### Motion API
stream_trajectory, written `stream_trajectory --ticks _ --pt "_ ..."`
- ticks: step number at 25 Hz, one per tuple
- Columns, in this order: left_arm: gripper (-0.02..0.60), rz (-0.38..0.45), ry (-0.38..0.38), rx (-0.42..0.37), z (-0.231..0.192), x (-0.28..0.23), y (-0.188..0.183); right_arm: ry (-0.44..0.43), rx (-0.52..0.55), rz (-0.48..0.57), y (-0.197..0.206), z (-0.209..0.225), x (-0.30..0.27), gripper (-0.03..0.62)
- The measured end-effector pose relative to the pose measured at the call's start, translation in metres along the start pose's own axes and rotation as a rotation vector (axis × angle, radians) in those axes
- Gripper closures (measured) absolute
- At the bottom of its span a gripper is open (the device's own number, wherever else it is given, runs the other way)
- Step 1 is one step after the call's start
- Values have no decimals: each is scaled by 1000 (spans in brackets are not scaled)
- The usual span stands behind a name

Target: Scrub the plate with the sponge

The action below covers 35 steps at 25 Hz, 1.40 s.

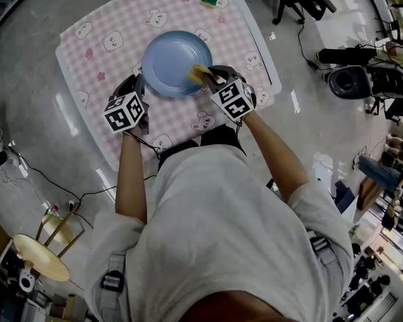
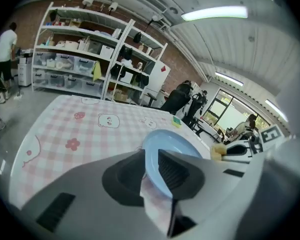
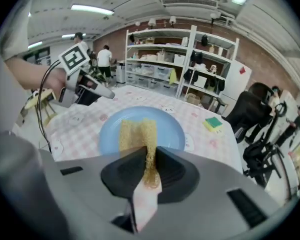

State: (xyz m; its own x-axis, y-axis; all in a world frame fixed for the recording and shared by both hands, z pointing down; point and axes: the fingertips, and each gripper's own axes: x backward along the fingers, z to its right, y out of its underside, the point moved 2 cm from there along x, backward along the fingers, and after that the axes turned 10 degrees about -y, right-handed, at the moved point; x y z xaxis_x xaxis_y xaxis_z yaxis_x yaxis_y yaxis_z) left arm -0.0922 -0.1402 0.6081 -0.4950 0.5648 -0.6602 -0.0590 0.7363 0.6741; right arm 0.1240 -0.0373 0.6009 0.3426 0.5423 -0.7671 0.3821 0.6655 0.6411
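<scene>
Scrubbing looked under way — the left tool (image 1: 140, 86) clamped the plate (image 1: 169, 60) by its rim, the right tool (image 1: 211, 78) pinched the sponge (image 3: 137, 133) over it, needing pressed strokes next.

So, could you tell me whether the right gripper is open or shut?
Shut: the right gripper pinches the sponge between its jaws, the free end reaching over the plate.

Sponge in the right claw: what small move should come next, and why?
Probably wipe the sponge across the plate toward its centre. The right claw is shut on the sponge at the plate's right side, and the left claw grips the opposite rim, which should steady it.
</scene>
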Motion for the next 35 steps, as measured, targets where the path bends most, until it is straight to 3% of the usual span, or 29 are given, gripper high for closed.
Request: stream_trajectory --ticks 6,13,19,22,25,29,35 --pt "568 21 -63 -47 37 23 26 -49 -50 72 -5 6 -1 537" --pt "569 42 -77 32 115 34 59 -155 -73 178 21 12 25 539" --pt "569 125 -180 77 163 47 74 -208 -64 247 41 30 47 539" --pt "569 178 -242 105 181 50 66 -219 -17 271 44 47 55 539" --pt "569 225 -272 58 204 59 54 -220 -1 334 37 58 74 539" --pt "569 309 -261 -4 217 80 26 -205 16 425 9 56 95 537" --pt "569 452 -244 -28 202 138 -29 -178 47 527 -58 30 125 537"
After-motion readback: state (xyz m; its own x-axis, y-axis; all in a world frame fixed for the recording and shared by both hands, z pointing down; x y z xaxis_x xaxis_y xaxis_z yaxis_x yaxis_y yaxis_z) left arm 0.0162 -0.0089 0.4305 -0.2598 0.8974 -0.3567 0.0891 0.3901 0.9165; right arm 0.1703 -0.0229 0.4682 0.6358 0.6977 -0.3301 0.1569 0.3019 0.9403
